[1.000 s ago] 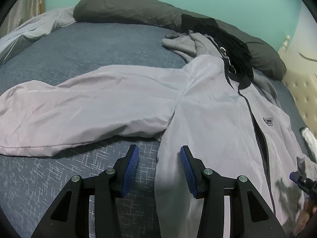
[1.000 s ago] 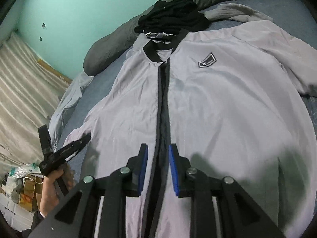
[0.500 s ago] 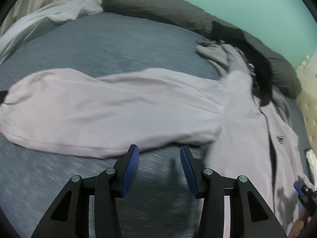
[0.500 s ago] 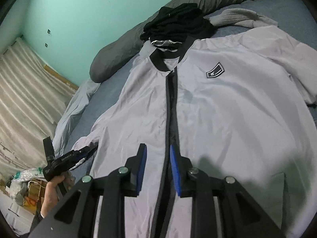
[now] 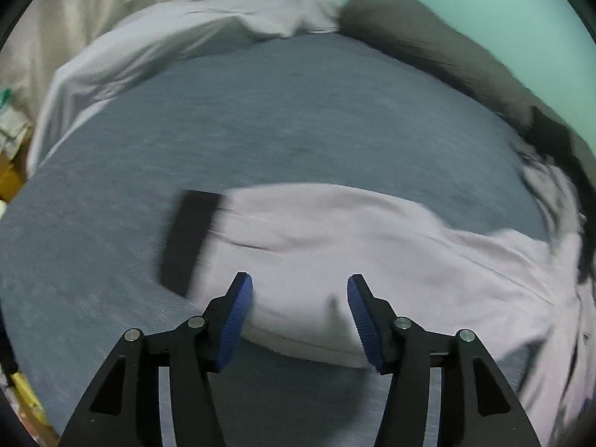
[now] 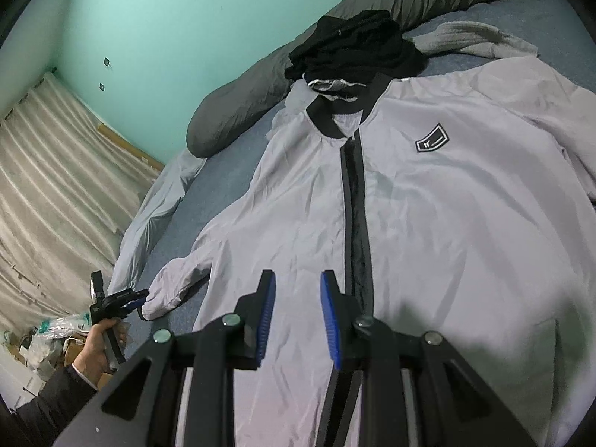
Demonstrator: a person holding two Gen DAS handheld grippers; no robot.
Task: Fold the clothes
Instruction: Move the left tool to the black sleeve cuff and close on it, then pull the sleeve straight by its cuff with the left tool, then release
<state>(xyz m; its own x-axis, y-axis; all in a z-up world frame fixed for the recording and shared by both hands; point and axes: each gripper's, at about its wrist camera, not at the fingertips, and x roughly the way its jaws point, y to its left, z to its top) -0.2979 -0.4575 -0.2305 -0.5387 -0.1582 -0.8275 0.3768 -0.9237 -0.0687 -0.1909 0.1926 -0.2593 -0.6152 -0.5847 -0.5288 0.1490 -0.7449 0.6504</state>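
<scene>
A light grey zip jacket (image 6: 428, 223) with a black collar and chest badge lies front-up on the blue bed sheet (image 5: 260, 130). Its sleeve (image 5: 354, 246) stretches out to the left and ends in a black cuff (image 5: 186, 238). My left gripper (image 5: 298, 287) hovers over the sleeve just right of the cuff, its jaws opening and the pads pressing on nothing. In the right wrist view, a hand (image 6: 98, 350) holds that left gripper (image 6: 126, 300) at the sleeve's end. My right gripper (image 6: 298, 279) hangs over the jacket's lower front, left of the black zip strip, narrowly open and empty.
A black garment pile (image 6: 354, 48) and a grey sweater (image 6: 469, 37) lie beyond the collar. A long dark grey pillow (image 6: 238, 111) runs along the teal wall. A pale quilt (image 6: 149, 223) drapes the bed's left edge, with curtains and floor clutter (image 6: 48, 339) beyond.
My left gripper has swept left along the sleeve, from the jacket's underarm to near the black cuff, and its jaws stand wider. The right gripper has hardly moved.
</scene>
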